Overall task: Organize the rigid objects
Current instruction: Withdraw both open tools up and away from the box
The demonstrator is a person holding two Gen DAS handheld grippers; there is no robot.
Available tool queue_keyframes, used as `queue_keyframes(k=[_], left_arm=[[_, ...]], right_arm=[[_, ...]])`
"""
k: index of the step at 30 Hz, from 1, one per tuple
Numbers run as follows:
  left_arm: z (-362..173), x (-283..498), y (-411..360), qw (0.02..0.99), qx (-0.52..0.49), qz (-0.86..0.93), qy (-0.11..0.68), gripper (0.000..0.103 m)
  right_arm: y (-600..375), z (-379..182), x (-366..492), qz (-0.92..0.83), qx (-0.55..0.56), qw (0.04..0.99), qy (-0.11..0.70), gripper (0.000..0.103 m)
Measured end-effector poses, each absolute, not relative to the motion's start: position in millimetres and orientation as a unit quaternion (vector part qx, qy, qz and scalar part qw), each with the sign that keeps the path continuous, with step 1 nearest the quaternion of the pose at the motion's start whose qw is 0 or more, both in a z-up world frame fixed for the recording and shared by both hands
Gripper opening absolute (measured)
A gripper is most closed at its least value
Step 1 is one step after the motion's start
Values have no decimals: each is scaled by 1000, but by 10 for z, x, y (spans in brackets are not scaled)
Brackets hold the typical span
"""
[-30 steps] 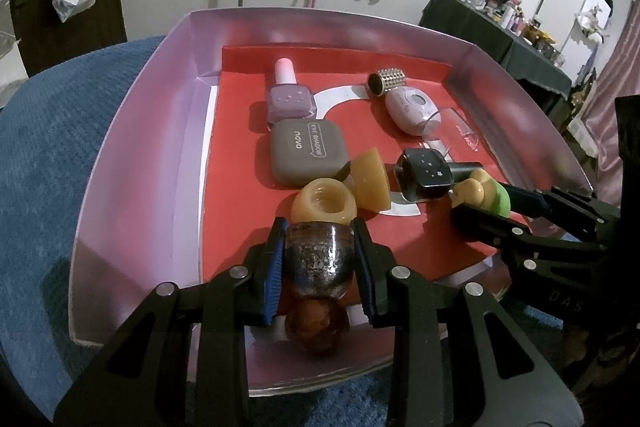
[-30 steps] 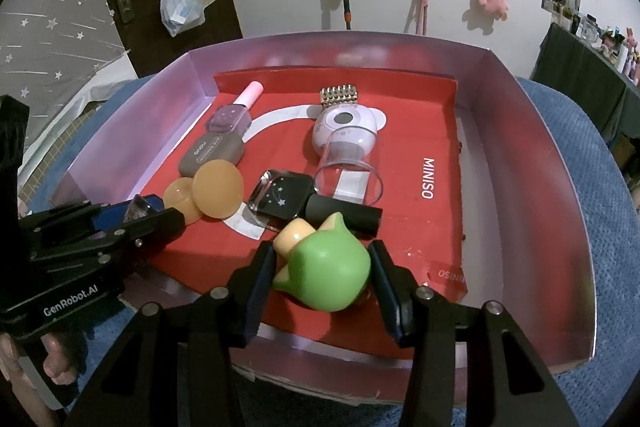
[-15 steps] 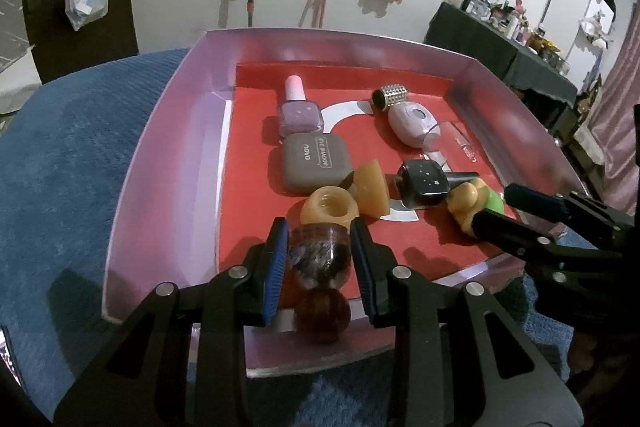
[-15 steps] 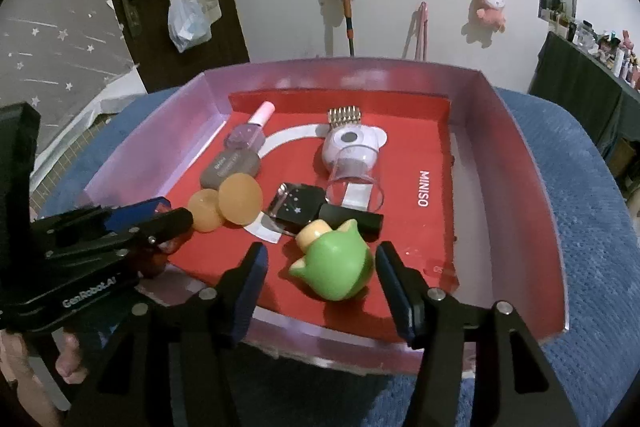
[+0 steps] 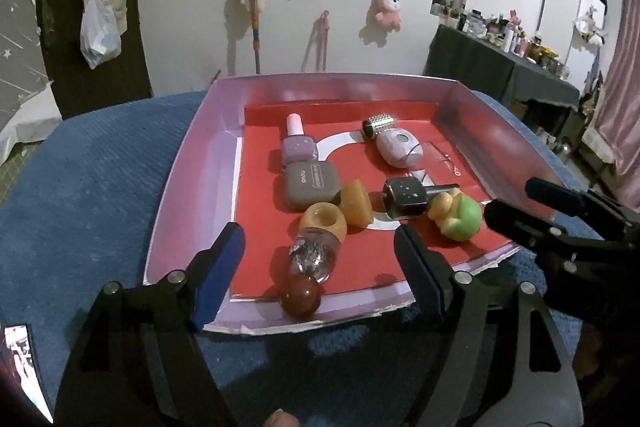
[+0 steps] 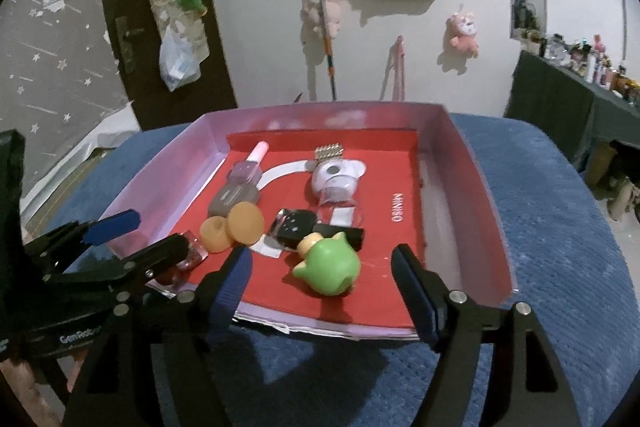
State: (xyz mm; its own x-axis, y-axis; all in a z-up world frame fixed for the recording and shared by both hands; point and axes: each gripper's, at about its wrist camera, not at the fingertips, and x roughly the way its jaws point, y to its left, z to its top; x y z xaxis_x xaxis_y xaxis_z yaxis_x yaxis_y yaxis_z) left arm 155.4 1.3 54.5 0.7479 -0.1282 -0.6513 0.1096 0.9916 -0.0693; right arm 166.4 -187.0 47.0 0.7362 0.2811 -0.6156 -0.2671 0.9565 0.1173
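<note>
Glossy glass bottle [image 5: 312, 257] and smooth green plastic figure [image 6: 328, 265] on matt red card inside paper-walled box [image 5: 192, 163], atop nubby blue cloth [image 5: 88, 187].

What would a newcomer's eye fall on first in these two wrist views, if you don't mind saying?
Probably the pink-walled tray with its red floor, resting on a blue surface and crowded with small items. Nearest the front lie a green toy figure and a glittery bottle with a brown ball cap. The left gripper and right gripper frame them, jaws opening, their pads clear of both.
</note>
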Motion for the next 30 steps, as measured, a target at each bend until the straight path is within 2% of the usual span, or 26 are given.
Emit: queue_keyframes(k=[2, 6, 11, 17, 21, 30], left_arm=[[552, 1524, 20, 936, -18, -62, 345, 77], [555, 1479, 10, 941, -16, -53, 334, 86], [544, 1425, 11, 946, -15, -45, 322, 86], [495, 1390, 57, 947, -21, -33, 318, 87], [450, 1405, 78, 946, -25, -31, 323, 93], [370, 1417, 95, 943, -24, -28, 331, 93]], right_arm=[[-1901, 482, 1636, 137, 14, 936, 324, 79], [-1929, 476, 1581, 127, 20, 940, 315, 80], [-1911, 439, 1519, 117, 18, 945, 305, 88], [-1889, 375, 1484, 106, 14, 948, 300, 93], [-1850, 327, 1472, 99, 3, 949, 299, 93], [-1847, 242, 1501, 99, 2, 945, 312, 94]])
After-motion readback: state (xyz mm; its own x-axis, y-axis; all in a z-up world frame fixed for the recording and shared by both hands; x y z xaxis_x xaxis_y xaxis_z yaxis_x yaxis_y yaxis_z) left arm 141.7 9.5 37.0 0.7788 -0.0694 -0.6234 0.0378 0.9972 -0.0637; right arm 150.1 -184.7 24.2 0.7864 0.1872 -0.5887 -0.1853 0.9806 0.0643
